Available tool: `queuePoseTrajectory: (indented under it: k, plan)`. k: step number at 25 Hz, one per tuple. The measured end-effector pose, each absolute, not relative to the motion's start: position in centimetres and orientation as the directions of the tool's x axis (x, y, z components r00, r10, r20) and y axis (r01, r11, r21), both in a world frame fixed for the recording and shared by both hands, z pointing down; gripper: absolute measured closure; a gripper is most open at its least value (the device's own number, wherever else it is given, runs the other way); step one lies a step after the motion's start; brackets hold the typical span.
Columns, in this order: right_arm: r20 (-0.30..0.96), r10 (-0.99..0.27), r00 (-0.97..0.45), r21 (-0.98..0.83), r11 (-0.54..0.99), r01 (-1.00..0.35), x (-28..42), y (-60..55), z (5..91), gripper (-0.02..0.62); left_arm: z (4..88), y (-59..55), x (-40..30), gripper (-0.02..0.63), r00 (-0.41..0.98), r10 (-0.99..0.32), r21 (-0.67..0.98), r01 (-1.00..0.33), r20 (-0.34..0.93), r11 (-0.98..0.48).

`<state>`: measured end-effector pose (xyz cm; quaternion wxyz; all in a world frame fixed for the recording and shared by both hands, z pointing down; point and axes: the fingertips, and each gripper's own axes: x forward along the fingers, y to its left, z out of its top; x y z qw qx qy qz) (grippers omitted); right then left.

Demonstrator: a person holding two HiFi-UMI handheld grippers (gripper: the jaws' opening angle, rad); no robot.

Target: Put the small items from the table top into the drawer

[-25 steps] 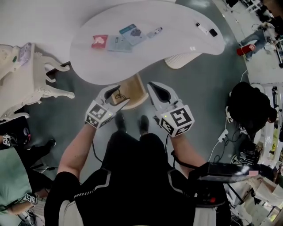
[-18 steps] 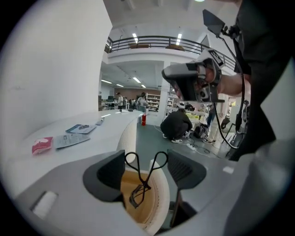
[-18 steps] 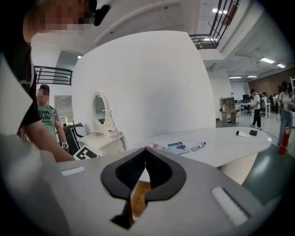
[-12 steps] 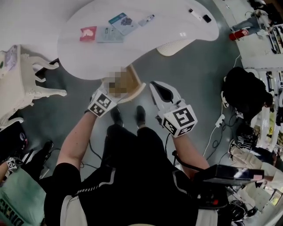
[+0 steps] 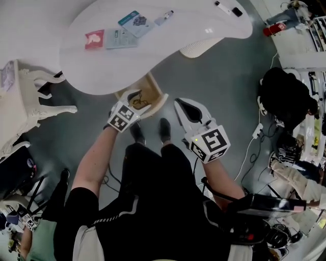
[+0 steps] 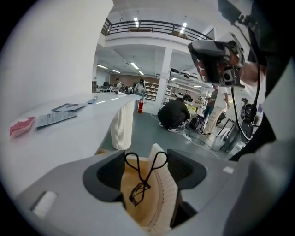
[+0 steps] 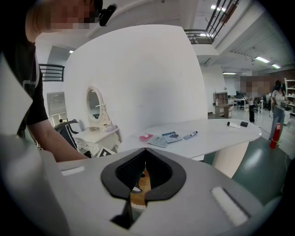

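— Where do the small items sit?

— All on the white tabletop (image 5: 173,48). A red packet (image 5: 94,39) lies just beside a grey leaflet (image 5: 120,38); a blue card (image 5: 133,20) touches the leaflet's far corner, with a pen (image 5: 164,18) near it. Well apart, at the far end, are a white marker (image 5: 222,7) and a small black thing (image 5: 237,11) (too small to name).

— And the drawer?

— The drawer (image 5: 152,87) stands pulled out from under the tabletop's near edge, its wooden bottom showing. Inside lies a black looped cord (image 6: 138,184) — possibly with spectacles on it, I can't be sure.

— The left tongs?

— The left tongs (image 5: 138,100) hang over the drawer, jaws well apart and gripping nothing; the cord shows in the gap, but down in the drawer.

— The right?

— The right tongs (image 5: 179,103) are beside the drawer, above the floor, tips pressed together and empty.
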<state>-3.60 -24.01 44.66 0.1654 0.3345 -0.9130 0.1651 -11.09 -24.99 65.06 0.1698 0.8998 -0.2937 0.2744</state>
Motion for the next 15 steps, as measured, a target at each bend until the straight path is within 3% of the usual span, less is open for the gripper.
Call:
queuePoseTrajectory:
  k: [8,15]
  plan:
    - [0.435,-0.573,-0.695,-0.196,0.693,-0.694,-2.9,-24.4,45.7,0.592,69.7,-25.5,-10.8,0.319,0.628,-0.378,0.062,-0.563,0.681,-0.824]
    - [0.442,-0.588,-0.677,-0.209,0.667,-0.716,-1.3,-24.5,45.9,0.592,72.1,-26.1,-10.4,0.319,0.610,-0.361,0.109,-0.597,0.705,-0.795]
